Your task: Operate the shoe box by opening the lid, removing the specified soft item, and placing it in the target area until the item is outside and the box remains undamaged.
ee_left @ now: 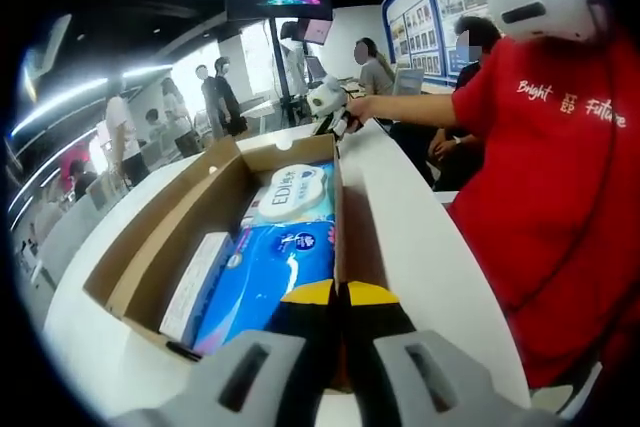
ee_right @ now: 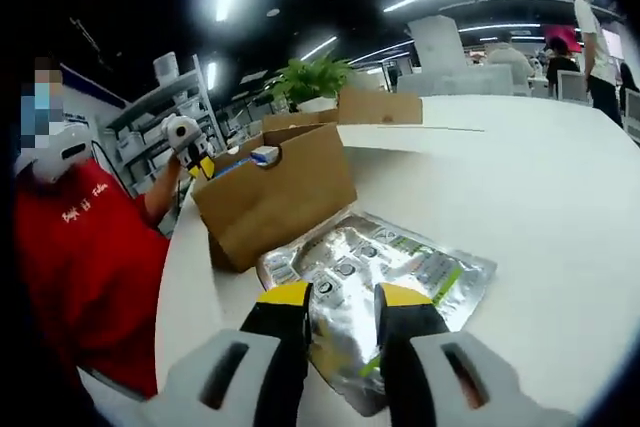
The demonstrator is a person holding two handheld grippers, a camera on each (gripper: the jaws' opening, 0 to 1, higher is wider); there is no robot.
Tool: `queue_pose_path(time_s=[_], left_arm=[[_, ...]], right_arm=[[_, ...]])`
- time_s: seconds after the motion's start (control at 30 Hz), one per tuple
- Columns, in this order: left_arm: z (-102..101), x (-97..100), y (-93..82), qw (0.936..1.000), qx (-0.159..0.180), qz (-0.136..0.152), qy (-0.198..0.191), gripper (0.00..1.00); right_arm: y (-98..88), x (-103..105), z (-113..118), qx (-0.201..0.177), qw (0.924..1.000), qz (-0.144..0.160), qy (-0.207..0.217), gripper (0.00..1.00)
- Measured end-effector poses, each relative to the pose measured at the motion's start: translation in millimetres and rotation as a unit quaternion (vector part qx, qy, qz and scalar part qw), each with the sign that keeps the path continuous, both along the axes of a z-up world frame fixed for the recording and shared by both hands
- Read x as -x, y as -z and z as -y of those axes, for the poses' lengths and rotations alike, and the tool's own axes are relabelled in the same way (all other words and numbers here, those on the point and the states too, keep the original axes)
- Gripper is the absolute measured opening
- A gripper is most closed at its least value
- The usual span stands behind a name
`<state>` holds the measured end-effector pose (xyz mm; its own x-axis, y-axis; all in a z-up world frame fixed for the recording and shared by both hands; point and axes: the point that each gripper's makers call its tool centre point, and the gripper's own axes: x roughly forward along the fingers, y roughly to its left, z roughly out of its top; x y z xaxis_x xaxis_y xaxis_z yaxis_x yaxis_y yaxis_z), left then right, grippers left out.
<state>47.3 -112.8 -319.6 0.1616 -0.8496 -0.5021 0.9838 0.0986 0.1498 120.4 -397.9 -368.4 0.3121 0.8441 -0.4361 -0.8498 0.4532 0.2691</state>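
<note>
In the left gripper view I saw the open cardboard shoe box [ee_left: 190,237] on the white table [ee_left: 420,247], its lid folded out to the side. Inside lay a blue soft tissue pack [ee_left: 265,277], a white pack with blue lettering [ee_left: 295,192] behind it, and a slim white box [ee_left: 195,282] along the near wall. A person in a red shirt [ee_left: 560,177] stood just beside the table, reaching toward the box's far end, and other people stood in the background. My left gripper [ee_left: 338,299] had its fingers [ee_left: 305,309] pressed together on the box's near wall.

In the right gripper view I saw the shoe box [ee_right: 275,197] from outside, with a silver foil pouch [ee_right: 390,277] lying flat on the table [ee_right: 540,207] just beside it. A potted plant [ee_right: 315,82] and another cardboard box [ee_right: 380,107] stood farther back. My right gripper [ee_right: 345,317] hovered over the pouch's near edge, fingers [ee_right: 285,312] apart, and I could not tell whether they touched it.
</note>
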Motion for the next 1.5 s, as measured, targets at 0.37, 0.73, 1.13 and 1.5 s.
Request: queue_pose_path(time_s=[0.37,0.73,1.13,1.5], left_arm=[[-1,-0.8,0.4,1.0,0.0,-0.008,-0.003,0.02],[-1,-1.4,1.0,1.0,0.001,-0.002,-0.006,0.02],[-1,-2.2,0.6,0.9999,0.001,-0.013,-0.01,0.02],[-1,-2.6,3.2,0.9995,-0.018,-0.013,-0.021,0.03]], right_arm=[[-41.8,-8,-8,-0.068,0.9968,0.029,0.031,0.34],[-69.1,-12,-31,-0.108,0.9877,0.109,0.029,0.41],[-80.3,-18,-41,-0.128,0.9808,0.146,0.016,0.33],[-91.5,-9,-54,-0.114,0.9764,0.183,0.01,0.27]])
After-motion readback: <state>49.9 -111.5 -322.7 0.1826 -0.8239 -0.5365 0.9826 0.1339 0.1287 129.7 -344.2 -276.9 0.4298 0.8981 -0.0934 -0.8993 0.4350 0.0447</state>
